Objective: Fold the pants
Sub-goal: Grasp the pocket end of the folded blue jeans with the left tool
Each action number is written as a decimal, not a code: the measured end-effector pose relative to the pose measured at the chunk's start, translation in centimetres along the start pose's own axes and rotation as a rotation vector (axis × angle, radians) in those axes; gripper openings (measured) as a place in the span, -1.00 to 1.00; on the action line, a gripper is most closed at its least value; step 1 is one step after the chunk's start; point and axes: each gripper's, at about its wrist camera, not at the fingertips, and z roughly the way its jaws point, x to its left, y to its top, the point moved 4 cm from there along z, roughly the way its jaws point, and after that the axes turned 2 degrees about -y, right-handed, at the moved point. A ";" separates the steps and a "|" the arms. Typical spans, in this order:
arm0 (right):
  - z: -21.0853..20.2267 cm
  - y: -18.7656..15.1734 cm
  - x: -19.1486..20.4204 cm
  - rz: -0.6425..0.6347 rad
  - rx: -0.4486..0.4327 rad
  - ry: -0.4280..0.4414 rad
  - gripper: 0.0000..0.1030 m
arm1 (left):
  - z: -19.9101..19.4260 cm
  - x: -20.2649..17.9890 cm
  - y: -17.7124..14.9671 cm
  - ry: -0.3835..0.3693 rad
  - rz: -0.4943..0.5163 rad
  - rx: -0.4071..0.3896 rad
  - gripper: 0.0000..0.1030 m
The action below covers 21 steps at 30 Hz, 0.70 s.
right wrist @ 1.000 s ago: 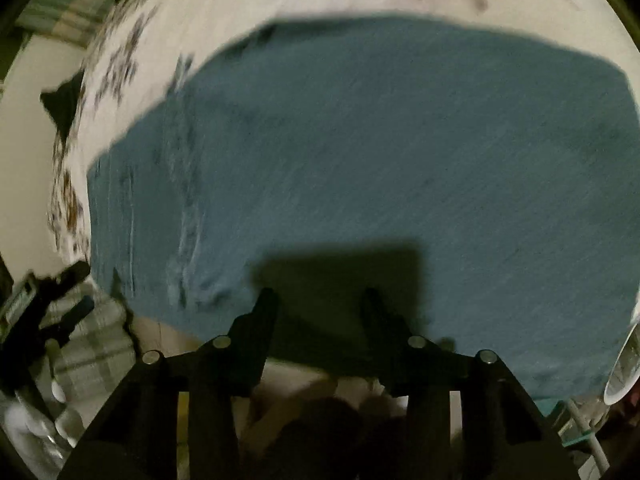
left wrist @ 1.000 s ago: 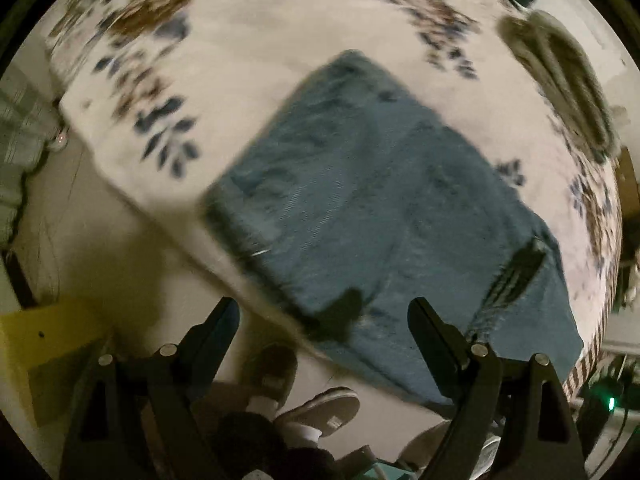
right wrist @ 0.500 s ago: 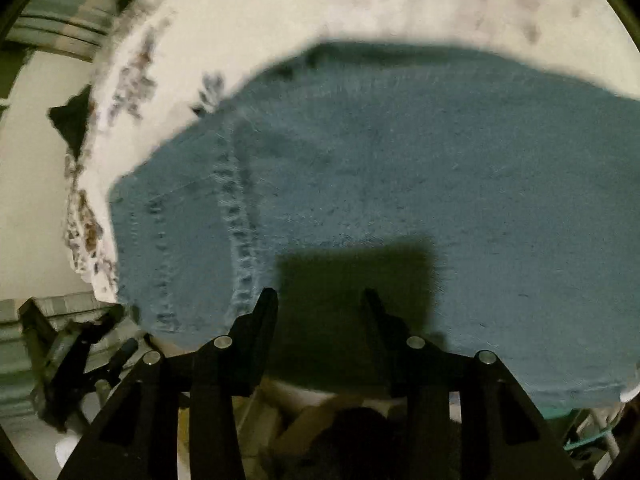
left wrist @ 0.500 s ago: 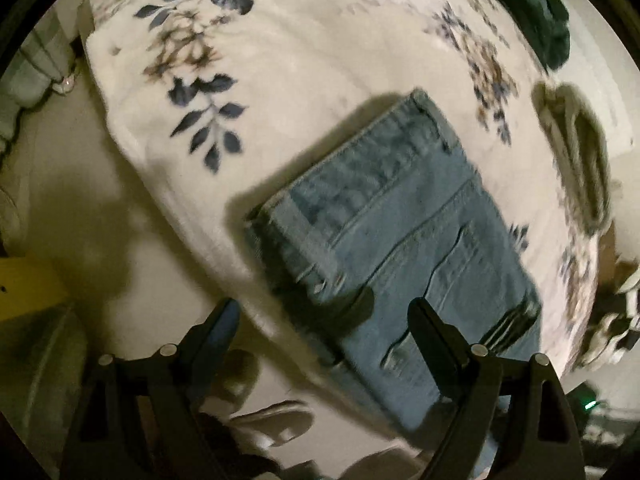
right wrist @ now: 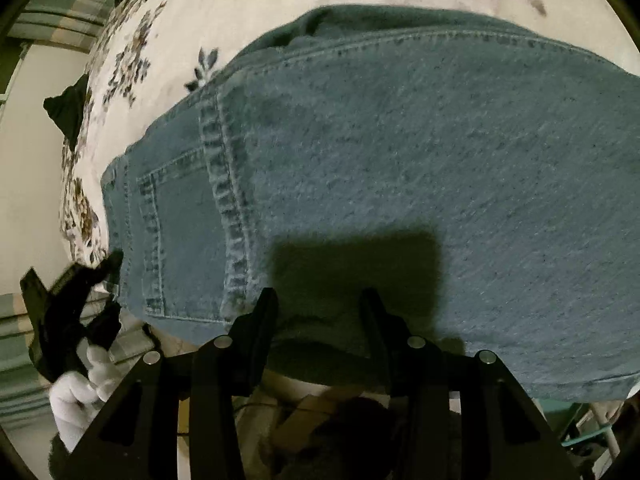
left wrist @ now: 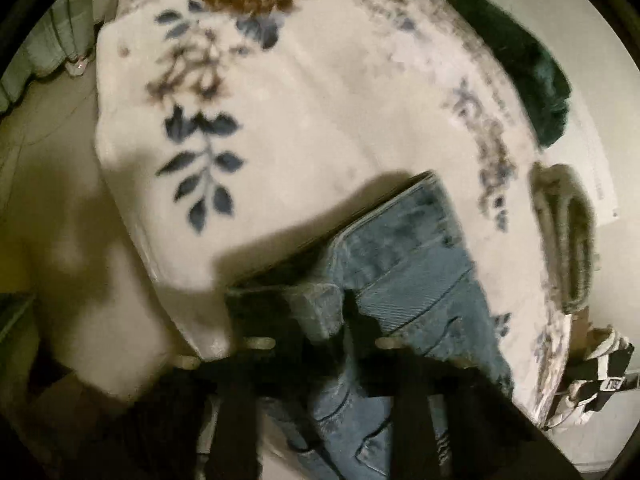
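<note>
Both claws were down at the near edge of the bed, each working on the blue jeans (right wrist: pixel 400 160). Left claw (left wrist: pixel 316 320) was blurred and dark, but its two fingers looked drawn in on a bunched corner of denim at the waistband end, a grey-blue lump of cloth standing up between them; I took it to be gripping the jeans there. Right claw (right wrist: pixel 318 300) had its jaws a moderate way apart, the tips resting at the near hem of the broad denim panel, with its own shadow falling square on the cloth ahead; whether it pinched any fabric I could not tell.

The jeans lay folded on a white bedspread (left wrist: pixel 320 120) printed with blue leaves and brown flowers, close to the edge, the back pocket and double seam lying towards the left end in the right wrist view. A dark green garment (left wrist: pixel 532 80) lay far back on the bed. An olive, cream-edged folded piece (left wrist: pixel 564 236) sat just beyond the jeans. A white-gloved hand (right wrist: pixel 80 392) held the left tool.
</note>
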 end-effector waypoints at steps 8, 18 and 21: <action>-1.2 -0.4 -2.0 0.048 -0.015 0.020 -0.11 | -4.5 -3.9 -0.3 -0.087 0.118 -0.100 -0.76; -3.6 -1.1 -3.7 0.061 -0.021 0.044 -0.11 | -2.5 4.7 -1.5 -0.115 -0.277 0.041 0.02; -3.7 -1.2 -4.1 0.062 -0.016 0.042 -0.11 | -1.7 4.6 -1.6 -0.177 -0.296 0.061 0.06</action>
